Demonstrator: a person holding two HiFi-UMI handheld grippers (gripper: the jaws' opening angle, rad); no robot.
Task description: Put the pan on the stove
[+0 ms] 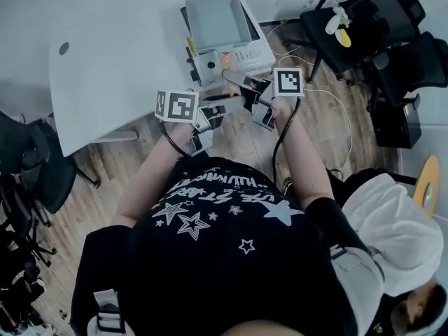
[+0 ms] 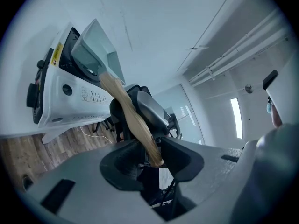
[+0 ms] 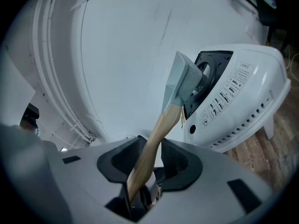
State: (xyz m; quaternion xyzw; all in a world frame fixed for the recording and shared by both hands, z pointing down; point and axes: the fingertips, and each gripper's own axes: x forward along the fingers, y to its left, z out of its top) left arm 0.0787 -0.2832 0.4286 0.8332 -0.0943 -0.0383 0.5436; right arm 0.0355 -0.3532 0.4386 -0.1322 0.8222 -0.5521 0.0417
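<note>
Twisting is the risk: left gripper (image 2: 150,153) and right gripper (image 3: 149,155) both clamp only the wooden handle (image 2: 128,111), so the pan (image 3: 180,83) could roll and land crooked on the stove (image 3: 238,106).

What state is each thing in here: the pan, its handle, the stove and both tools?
pan: empty, over the stove's top; whether it touches cannot be told.
wooden handle: clamped by both tools.
stove: standing on the white table.
left tool: shut on the wooden handle.
right tool: shut on the wooden handle.
</note>
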